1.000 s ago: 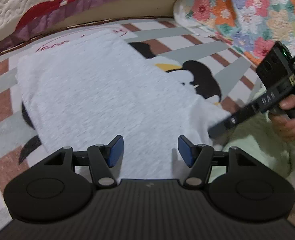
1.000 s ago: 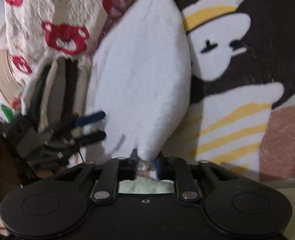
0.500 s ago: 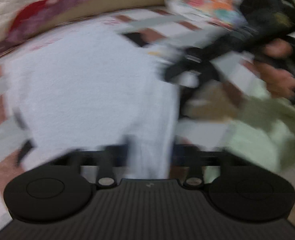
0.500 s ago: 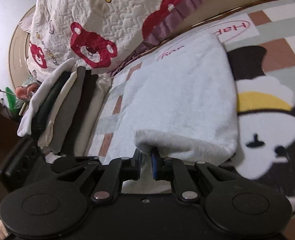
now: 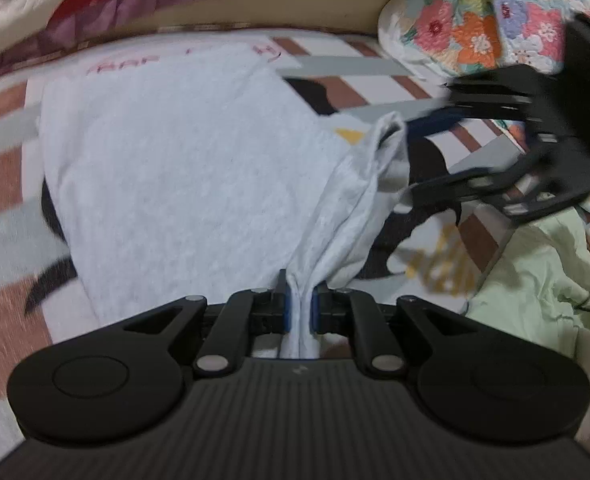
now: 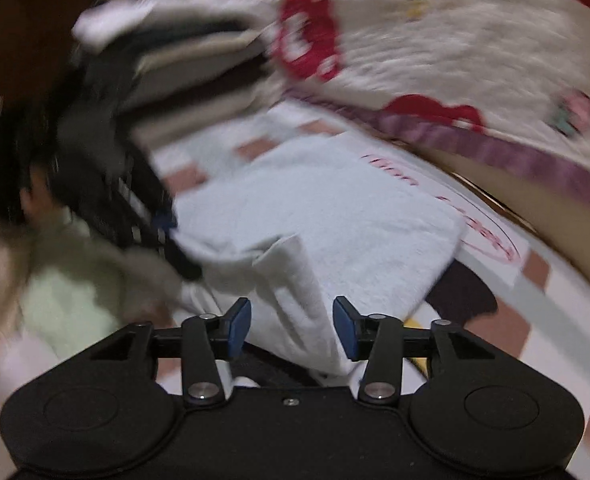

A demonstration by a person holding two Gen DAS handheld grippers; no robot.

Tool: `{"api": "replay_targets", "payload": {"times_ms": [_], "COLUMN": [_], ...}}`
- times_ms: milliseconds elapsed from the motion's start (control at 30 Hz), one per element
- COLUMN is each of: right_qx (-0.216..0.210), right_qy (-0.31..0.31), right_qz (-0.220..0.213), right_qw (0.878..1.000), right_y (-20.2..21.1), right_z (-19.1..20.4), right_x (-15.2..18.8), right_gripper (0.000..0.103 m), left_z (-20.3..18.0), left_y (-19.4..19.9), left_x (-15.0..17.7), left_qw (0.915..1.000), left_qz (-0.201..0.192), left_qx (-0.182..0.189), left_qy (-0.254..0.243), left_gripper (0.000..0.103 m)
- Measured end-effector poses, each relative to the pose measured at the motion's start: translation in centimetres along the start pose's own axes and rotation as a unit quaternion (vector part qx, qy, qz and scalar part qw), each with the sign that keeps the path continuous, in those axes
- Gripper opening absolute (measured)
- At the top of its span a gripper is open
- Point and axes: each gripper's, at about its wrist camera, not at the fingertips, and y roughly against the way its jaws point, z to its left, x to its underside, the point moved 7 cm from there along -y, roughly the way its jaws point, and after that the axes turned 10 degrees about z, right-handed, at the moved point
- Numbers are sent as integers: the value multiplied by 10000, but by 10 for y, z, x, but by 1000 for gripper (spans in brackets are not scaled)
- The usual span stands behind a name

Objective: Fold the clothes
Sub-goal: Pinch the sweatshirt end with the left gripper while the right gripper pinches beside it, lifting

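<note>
A pale grey-white garment (image 5: 183, 168) lies folded on a patterned play mat (image 5: 3, 168). My left gripper (image 5: 299, 308) is shut on its near edge, and the pinched cloth rises in a ridge toward a lifted corner (image 5: 391, 132). In the left wrist view my right gripper (image 5: 447, 156) is a blurred dark shape just right of that corner. The right wrist view shows the same garment (image 6: 335, 216), my right gripper (image 6: 291, 328) open with a loose flap (image 6: 295, 280) lying between its blue pads (image 6: 239, 324). The left gripper (image 6: 171, 236) is blurred at the left.
A quilt with red bears (image 6: 435, 40) hangs at the back. A stack of folded clothes (image 6: 183, 52) sits back left in the right wrist view. A floral cushion (image 5: 455, 20) and a pale green garment (image 5: 535, 272) lie to the right.
My left gripper went from open to shut on the garment's near edge. My right gripper let go of the cloth it held, and both views swung, leaving motion blur.
</note>
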Motion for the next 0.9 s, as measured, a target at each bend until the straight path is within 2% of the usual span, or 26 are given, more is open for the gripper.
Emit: {"api": "replay_targets", "payload": {"times_ms": [133,167,200,233,333,400,433,533,667,733,767,800,833,900], "right_qx": [-635,-793,-951,-1109,-992,-831,-716,-330,-238,-184,-182,-207,-243,-331], "right_qy": [-180,-225,-270,-315,-282,-237,-222,-379,-497,-501,-522,-564,-602,-682], "right_qz": [185,231,277,323,12,-259,-384,-755,-966,-1038,-1077,-1121,-1158,-1222], "right_qw": [9976,9963,9947,9928,9947,9959,9964,9959,9938,9932,9926,9919,9911,9896], "right_y": [-27,-33,-39,-46,-31,-16,-9,7,16,19,21,22,24,27], "right_z": [-18,-22,-26,-31,-28,-23,-22,-27,-35,-35,-35,-36,-35,-33], "right_x": [-11,-13,-16,-19,-25,-30,-34,-49,-60,-62,-62,-61,-59,-53], "right_gripper": [52,43,16,11,10,9,9,9,9,9,9,9,9,9], "left_z": [4,6,8,11,7,0,-7,-24,-15,-7,0,7,14,22], "left_y": [8,10,12,14,28,41,48,59,44,37,39,41,43,55], "left_x": [-1,0,0,1,1,3,6,15,11,10,10,10,9,6], "left_qw": [9997,9995,9993,9991,9991,9990,9982,9937,9876,9839,9842,9846,9847,9871], "left_qz": [-227,-270,-313,-355,-353,-430,-510,-665,-475,-398,-436,-479,-522,-703], "left_qx": [48,56,64,72,-14,-132,-259,-616,-1254,-1457,-1501,-1540,-1579,-1410], "left_qy": [83,131,180,229,216,41,-161,-666,-813,-960,-827,-678,-529,-288], "left_gripper": [9,9,9,9,20,45,51,55,58,58,51,26,16,12]}}
